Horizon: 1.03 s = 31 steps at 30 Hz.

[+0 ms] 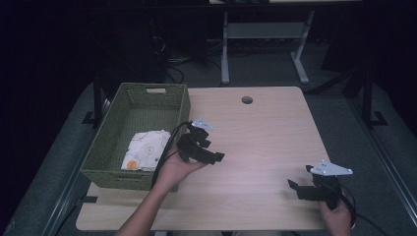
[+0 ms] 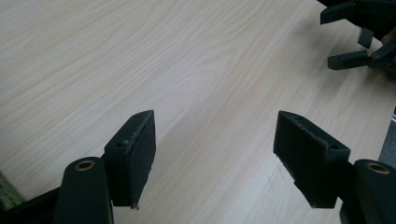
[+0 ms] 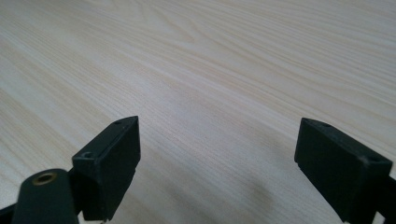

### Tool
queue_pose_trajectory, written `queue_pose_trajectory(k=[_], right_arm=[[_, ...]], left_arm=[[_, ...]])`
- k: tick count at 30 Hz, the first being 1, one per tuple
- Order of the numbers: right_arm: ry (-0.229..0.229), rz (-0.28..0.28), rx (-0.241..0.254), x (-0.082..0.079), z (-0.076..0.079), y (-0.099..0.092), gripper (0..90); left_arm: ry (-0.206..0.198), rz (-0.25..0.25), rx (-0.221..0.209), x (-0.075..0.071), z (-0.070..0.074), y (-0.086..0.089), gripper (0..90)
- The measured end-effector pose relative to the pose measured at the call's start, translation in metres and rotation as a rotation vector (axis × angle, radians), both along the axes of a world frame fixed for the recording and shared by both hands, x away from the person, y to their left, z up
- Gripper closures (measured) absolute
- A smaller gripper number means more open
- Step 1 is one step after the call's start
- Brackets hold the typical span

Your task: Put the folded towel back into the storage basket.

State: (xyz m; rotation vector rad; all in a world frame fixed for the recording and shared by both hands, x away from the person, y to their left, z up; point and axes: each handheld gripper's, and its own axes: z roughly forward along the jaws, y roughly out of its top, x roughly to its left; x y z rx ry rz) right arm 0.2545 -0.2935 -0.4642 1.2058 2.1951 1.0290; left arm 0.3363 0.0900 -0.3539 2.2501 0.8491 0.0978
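Green woven basket sits at the left edge of the tabletop, and in it lies a folded white cloth with small orange and grey prints, flat on the basket floor toward the near right corner. That cloth is the thing nearest the left hand-held gripper, which hovers just beyond the basket's right wall, over bare wood. In the high view its jaws point rightward, away from the basket, toward the middle of the tabletop. In the left gripper view the jaws stand wide apart with nothing between them, only pale wood grain beyond.

So the cloth lies behind and to the left of this gripper, across the basket wall, and lower than the rim. Its long axis runs roughly from near to far, along the basket's length. Any return to it would, I judge, need the hand to swing back over the wall and tip the jaws down.

Well apart at the near right corner, the right hand-held gripper rests low, jaws pointing left; in its own view they gape wide and empty. The left hand is plainly the nearer to the cloth.
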Motion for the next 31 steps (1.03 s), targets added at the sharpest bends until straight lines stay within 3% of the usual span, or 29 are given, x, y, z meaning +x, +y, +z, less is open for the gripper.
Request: queue_pose_trajectory(k=[14, 31], right_arm=[[0.001, -0.002, 0.001, -0.002, 0.0, -0.003, 14.0], [0.001, -0.002, 0.002, -0.002, -0.001, -0.004, 14.0]], left_arm=[[0.023, -0.018, -0.016, -0.007, -0.016, -0.017, 30.0], [0.028, -0.042, -0.015, -0.014, -0.025, -0.025, 29.9]])
